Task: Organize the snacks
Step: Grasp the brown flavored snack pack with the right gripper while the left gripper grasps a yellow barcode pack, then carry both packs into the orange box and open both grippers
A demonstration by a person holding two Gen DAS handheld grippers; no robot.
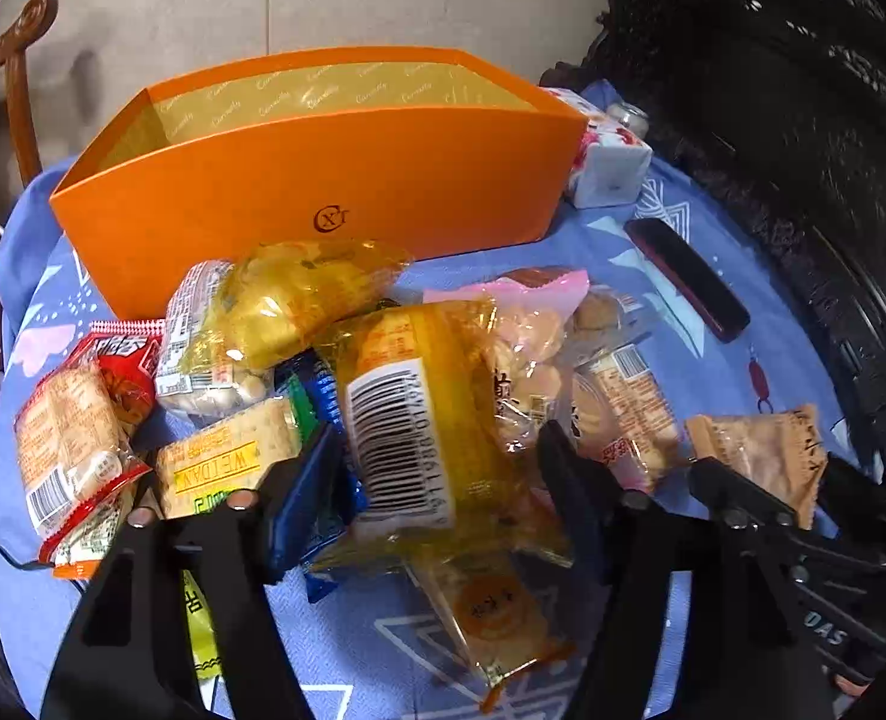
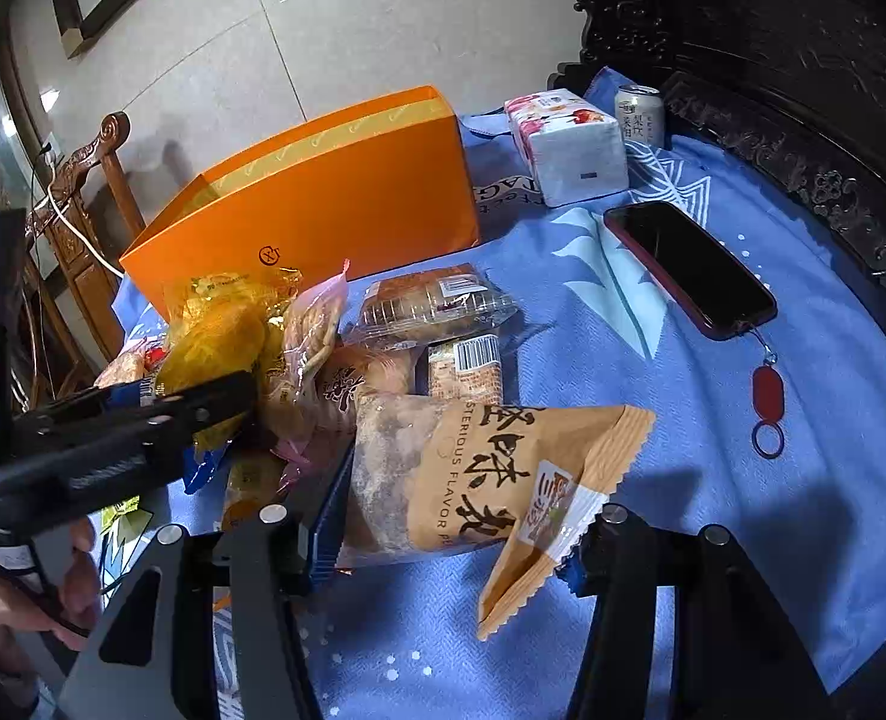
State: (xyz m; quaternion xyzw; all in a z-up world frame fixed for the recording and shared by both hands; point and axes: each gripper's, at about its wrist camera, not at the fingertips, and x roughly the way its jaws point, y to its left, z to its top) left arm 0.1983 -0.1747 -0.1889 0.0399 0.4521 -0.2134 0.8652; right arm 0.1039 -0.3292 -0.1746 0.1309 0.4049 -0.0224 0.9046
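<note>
We held the left gripper (image 1: 437, 450) clamped on a yellow pack (image 1: 419, 414), barcode side up, raised a little over the snack pile (image 1: 227, 384). One finger (image 1: 305, 474) pressed its left edge and the other met its right edge beside a pink pack (image 1: 527, 348). The pile lay on the blue cloth (image 1: 713, 372), just in front of the orange box (image 1: 323, 180), whose top stood open. In the left wrist view the pile held a second yellow pack (image 1: 287, 300), a red pack (image 1: 77, 438) at the left and a cracker pack (image 1: 227, 456) near the left finger. A clear cookie pack (image 1: 503, 618) lay on the cloth below the held one.

Our right gripper (image 2: 449, 522) gripped a tan pack (image 2: 485, 474); its near corner hung down between the two fingers, tilted, and its far end lay beside the pile. From that side we saw the left gripper (image 2: 215, 396) reaching in among the yellow packs. A clear tray pack (image 2: 437, 300) and a small barcoded pack (image 2: 467, 366) lay just behind the tan one.

A phone (image 2: 689, 270) with a red charm (image 2: 767, 390) lay well apart to the right on the cloth. A tissue pack (image 2: 569, 144) and a can (image 2: 641, 114) stood beside the box's right end.
</note>
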